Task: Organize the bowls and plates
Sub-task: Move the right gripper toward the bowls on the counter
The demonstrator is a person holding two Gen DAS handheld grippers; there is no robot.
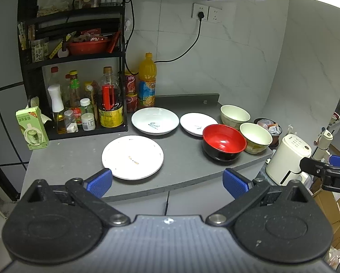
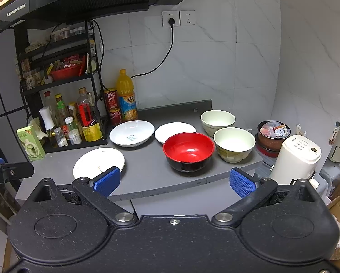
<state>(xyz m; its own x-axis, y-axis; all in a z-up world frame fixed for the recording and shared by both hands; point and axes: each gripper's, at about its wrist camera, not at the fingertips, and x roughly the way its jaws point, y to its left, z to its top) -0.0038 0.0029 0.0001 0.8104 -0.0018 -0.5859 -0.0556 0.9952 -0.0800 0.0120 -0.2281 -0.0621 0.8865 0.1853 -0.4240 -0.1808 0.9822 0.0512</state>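
Note:
On the grey counter (image 1: 183, 166) lie three white plates: a flat one at the front (image 1: 132, 157) (image 2: 95, 160), a deep one with blue lettering (image 1: 155, 120) (image 2: 131, 133), and a small one (image 1: 196, 122) (image 2: 173, 130). A red-and-black bowl (image 1: 224, 141) (image 2: 188, 150) stands right of them, with two cream bowls (image 1: 256, 137) (image 1: 235, 113) (image 2: 234, 144) (image 2: 217, 119) beyond. My left gripper (image 1: 167, 183) is open and empty before the counter's front edge. My right gripper (image 2: 174, 182) is open and empty there too.
A black rack (image 1: 79, 68) of bottles and jars stands at the back left, with an orange drink bottle (image 1: 147, 82) and red cans beside it. A green carton (image 1: 32, 127) sits at the left edge. A white kettle (image 2: 295, 159) and a tub of packets (image 2: 273, 134) stand lower right.

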